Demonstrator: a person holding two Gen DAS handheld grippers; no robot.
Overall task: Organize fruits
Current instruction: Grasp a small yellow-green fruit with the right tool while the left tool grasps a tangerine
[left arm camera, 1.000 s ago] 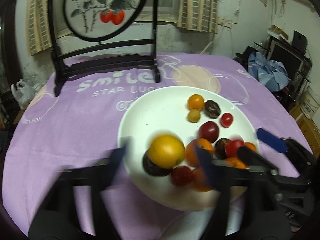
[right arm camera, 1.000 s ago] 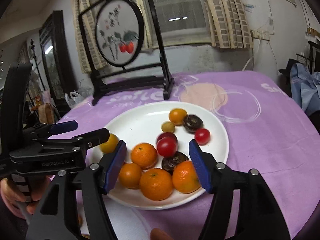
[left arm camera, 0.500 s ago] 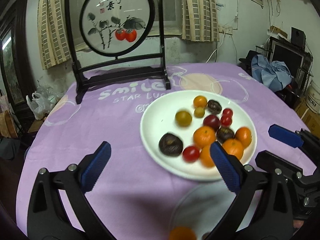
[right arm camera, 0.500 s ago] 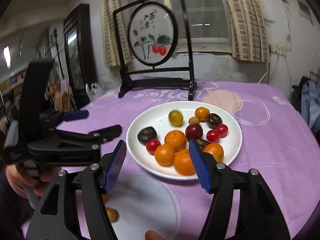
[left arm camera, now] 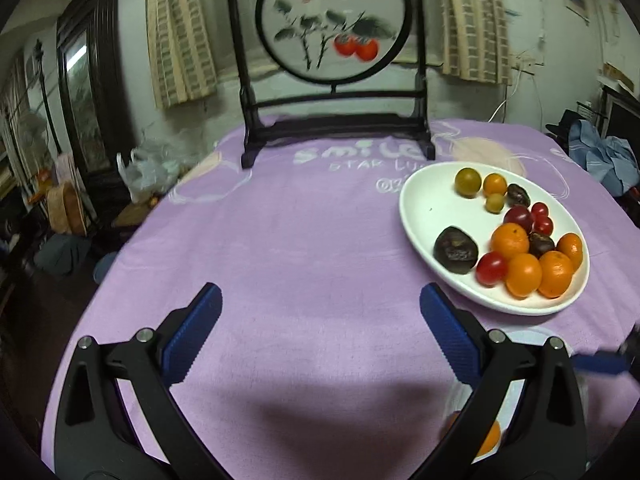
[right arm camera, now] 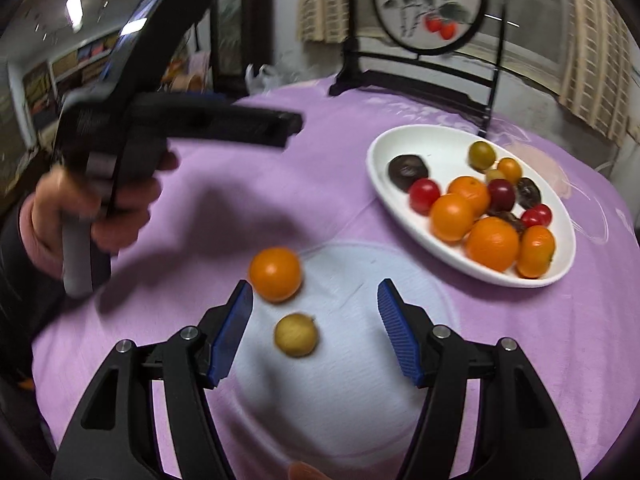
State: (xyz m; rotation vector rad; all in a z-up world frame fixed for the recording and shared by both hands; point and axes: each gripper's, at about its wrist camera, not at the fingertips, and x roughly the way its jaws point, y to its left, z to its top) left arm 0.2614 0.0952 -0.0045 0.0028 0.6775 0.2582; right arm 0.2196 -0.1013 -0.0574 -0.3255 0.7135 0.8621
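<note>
I read "smile" and "STAR" on the purple cloth (left arm camera: 304, 240). The white bowl (left arm camera: 424, 208) holds oranges, tomatoes, dark fruits. Both my grippers, left (left arm camera: 320, 332) and right (right arm camera: 314, 320), are spread wide, holding nothing.

My left gripper (left arm camera: 320, 334) hangs with its blue pads spread wide over bare purple tablecloth (left arm camera: 288, 248), holding nothing. To its right sits the white plate (left arm camera: 424, 208) of oranges, cherry tomatoes and dark fruits. One orange (left arm camera: 490, 438) peeks out low behind my right finger. A framed persimmon screen (left arm camera: 334, 24) stands at the back.
</note>
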